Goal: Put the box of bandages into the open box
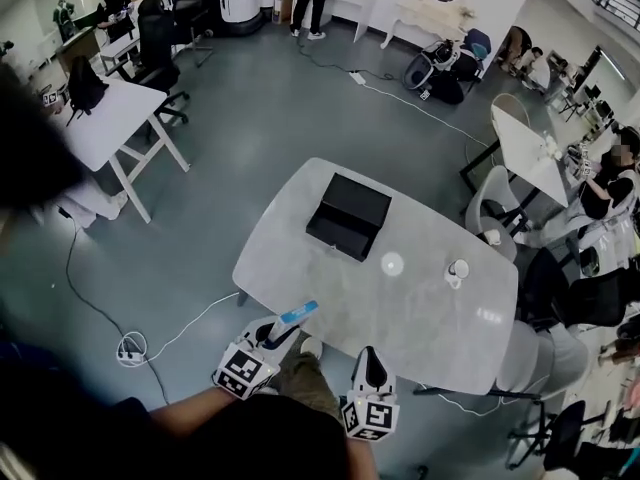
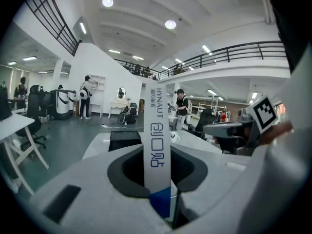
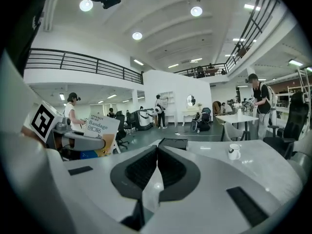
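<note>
The box of bandages (image 1: 298, 315), white with a blue end, is clamped upright in my left gripper (image 1: 283, 336) at the table's near edge. In the left gripper view its narrow printed side (image 2: 157, 140) fills the gap between the jaws. The right gripper view shows its "Bandage" face (image 3: 100, 129) off to the left. The open box (image 1: 347, 215), black with its lid raised, sits on the far left part of the table, well ahead of both grippers. My right gripper (image 1: 369, 354) hovers just right of the left one, shut with nothing in it (image 3: 157, 152).
The grey marble table (image 1: 440, 318) also bears a white cup (image 1: 457, 270) at the right and a small round white thing (image 1: 392, 263) in the middle. Chairs stand along the table's right side. Cables and a power strip (image 1: 130, 348) lie on the floor at the left.
</note>
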Demonstrator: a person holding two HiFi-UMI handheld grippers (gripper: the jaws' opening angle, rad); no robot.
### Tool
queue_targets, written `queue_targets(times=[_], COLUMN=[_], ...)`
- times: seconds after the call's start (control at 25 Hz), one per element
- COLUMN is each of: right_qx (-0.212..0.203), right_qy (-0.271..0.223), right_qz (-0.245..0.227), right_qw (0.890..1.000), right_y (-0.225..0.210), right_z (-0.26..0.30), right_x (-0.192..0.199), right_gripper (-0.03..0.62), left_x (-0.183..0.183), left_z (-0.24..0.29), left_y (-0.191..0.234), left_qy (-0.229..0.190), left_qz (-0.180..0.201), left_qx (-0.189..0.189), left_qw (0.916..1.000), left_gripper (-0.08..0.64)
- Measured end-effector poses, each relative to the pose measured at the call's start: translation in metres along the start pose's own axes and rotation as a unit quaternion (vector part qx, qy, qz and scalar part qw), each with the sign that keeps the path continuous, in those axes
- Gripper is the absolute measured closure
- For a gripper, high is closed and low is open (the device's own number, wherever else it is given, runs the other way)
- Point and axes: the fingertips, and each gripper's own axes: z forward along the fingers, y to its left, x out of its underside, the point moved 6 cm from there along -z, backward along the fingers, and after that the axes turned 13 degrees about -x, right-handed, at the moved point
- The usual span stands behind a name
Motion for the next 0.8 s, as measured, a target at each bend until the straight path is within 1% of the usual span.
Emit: queue_targets(times=[0.08,0.2,0.28,0.36,0.52,0.6,0.68,0.72,0.8], right_qx=[-0.008,-0.022,-0.036,-0.054,-0.076,-0.088,-0.097,-0.101,-0.106], right_qy=[-0.005,-0.014,-0.017,-0.010,0.008,0.013,0.013,0.015,0.021], right_qz=[-0.003,0.004,0.012,0.013,0.017,0.020,0.021,0.020,0.022], right_qw=[1.000,1.000,0.999,0.998,0.997,0.996,0.995,0.995,0.994], right_y=[-0.022,-0.065,-0.087,-0.105,-0.135,-0.147,-0.158,-0.163,-0.172], right_z=[0.022,0.049,0.065,0.083,0.122,0.138,0.152,0.158,0.170], right_x=[-0.013,-0.028,-0.029,-0.028,-0.031,-0.035,-0.040,-0.040,-0.039], right_gripper=[0.578,0.578,0.578,0.578,0.578,0.578,0.578,0.578,0.578], left_x=[-0.009,-0.016,-0.013,-0.007,-0.006,-0.009,-0.011,-0.011,-0.010], left_z=[0.026,0.075,0.105,0.134,0.186,0.205,0.223,0.233,0.250], left_y=[0.007,0.014,0.018,0.024,0.038,0.044,0.051,0.055,0.062], left_qy=[0.013,0.034,0.054,0.069,0.088,0.095,0.102,0.106,0.117], left_qz=[0.008,0.040,0.043,0.056,0.106,0.120,0.122,0.114,0.085], left_qx=[-0.004,-0.011,-0.018,-0.025,-0.033,-0.035,-0.037,-0.038,-0.043], left_qw=[0.9999,0.9986,0.9974,0.9958,0.9900,0.9875,0.9866,0.9871,0.9885], left_gripper=[0.476,0.476,0.476,0.476,0.476,0.476,0.476,0.476,0.476])
